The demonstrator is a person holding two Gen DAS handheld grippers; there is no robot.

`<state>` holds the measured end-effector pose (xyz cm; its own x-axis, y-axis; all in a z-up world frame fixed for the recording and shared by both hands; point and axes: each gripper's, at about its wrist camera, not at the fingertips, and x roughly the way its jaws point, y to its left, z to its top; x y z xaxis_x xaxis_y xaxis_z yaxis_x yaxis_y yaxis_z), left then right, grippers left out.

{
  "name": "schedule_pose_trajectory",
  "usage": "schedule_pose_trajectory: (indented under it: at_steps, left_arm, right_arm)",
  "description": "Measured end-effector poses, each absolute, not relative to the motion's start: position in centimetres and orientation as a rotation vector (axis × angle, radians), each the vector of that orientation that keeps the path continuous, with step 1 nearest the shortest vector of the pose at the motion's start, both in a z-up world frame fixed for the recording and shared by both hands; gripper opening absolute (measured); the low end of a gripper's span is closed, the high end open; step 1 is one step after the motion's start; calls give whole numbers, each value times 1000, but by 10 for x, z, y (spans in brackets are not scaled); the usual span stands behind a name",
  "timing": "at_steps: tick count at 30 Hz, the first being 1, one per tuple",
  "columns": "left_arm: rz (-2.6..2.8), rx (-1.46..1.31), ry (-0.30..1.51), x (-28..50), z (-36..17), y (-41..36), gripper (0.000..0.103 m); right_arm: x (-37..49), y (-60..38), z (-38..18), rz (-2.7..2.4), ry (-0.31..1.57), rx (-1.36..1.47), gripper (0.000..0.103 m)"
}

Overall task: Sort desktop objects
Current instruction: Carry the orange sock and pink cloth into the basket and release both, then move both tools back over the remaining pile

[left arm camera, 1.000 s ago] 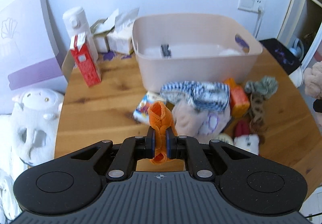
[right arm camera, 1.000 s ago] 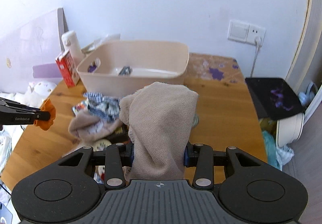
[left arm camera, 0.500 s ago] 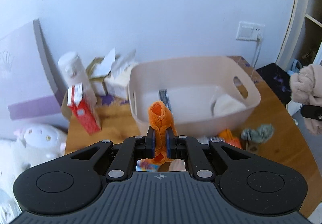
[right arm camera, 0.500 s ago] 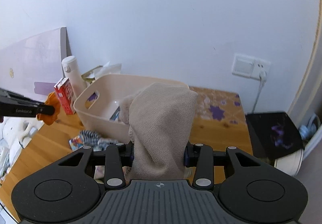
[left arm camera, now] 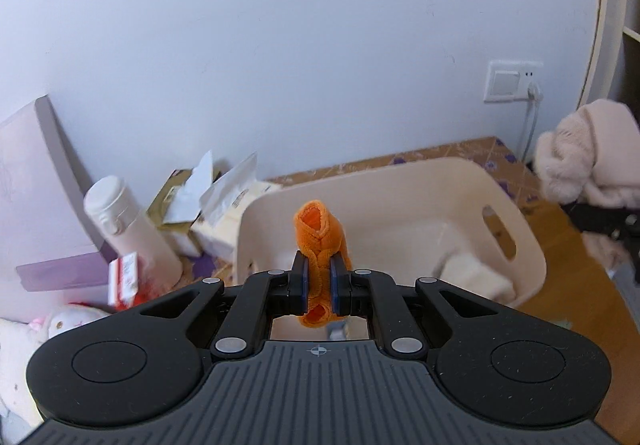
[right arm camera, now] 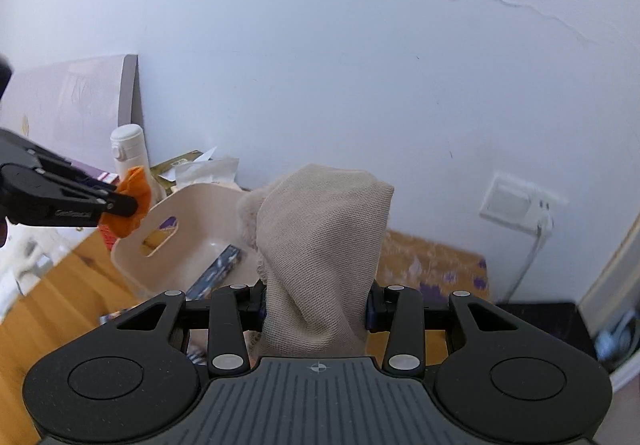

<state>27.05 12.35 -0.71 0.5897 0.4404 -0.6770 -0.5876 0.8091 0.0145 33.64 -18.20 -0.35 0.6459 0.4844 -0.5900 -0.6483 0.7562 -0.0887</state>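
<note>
My left gripper [left arm camera: 319, 273] is shut on a small orange cloth piece [left arm camera: 320, 233], held in the air in front of the near wall of the beige plastic tub [left arm camera: 400, 185]. In the right wrist view the same orange cloth piece [right arm camera: 134, 205] hangs by the tub's [right arm camera: 192, 205] left end. My right gripper [right arm camera: 316, 309] is shut on a bunched beige knit cloth [right arm camera: 320, 245] with a fluffy lining, held above the tub's right side. The beige knit cloth [left arm camera: 588, 153] also shows at the right edge of the left wrist view. Inside the tub lie a white folded item [left arm camera: 476, 277] and a dark flat packet [right arm camera: 220, 269].
A white bottle [left arm camera: 132, 229], torn tissue packs [left arm camera: 212, 205] and a red carton [left arm camera: 124, 277] stand left of the tub. A purple board [left arm camera: 36, 181] leans on the wall. A white plush toy [left arm camera: 24, 341] sits at the lower left. A wall socket [right arm camera: 516, 205] with a cable is at the right.
Both grippers have risen and moved toward the tub with their cloths. The clutter pile on the table has dropped out of both views. The tub now sits nearer below them.
</note>
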Motion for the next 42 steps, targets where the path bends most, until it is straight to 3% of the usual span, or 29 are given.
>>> schedule_pose_trajectory:
  at_steps: [7, 17, 29, 31, 33, 35, 42]
  left_arm:
    - [598, -204, 773, 317, -21, 129, 10]
    - [562, -257, 977, 370, -77, 141, 10]
    - [551, -441, 1127, 365, -122, 160, 12]
    - [555, -430, 1128, 362, -122, 160, 23]
    - [553, -435, 1111, 359, -119, 161, 53]
    - [554, -431, 1076, 355, -112, 161, 64]
    - [580, -429, 1002, 341, -85, 157, 70]
  right_arm:
    - [373, -162, -15, 682, 597, -329, 38]
    - [408, -133, -65, 727, 750, -438, 38]
    - [414, -114, -112, 745, 903, -494, 43]
    - [412, -113, -113, 741, 906, -500, 53]
    - [410, -113, -112, 737, 900, -499, 57]
    - [411, -113, -110, 734, 887, -500, 62]
    - [400, -121, -87, 677, 795, -468, 101]
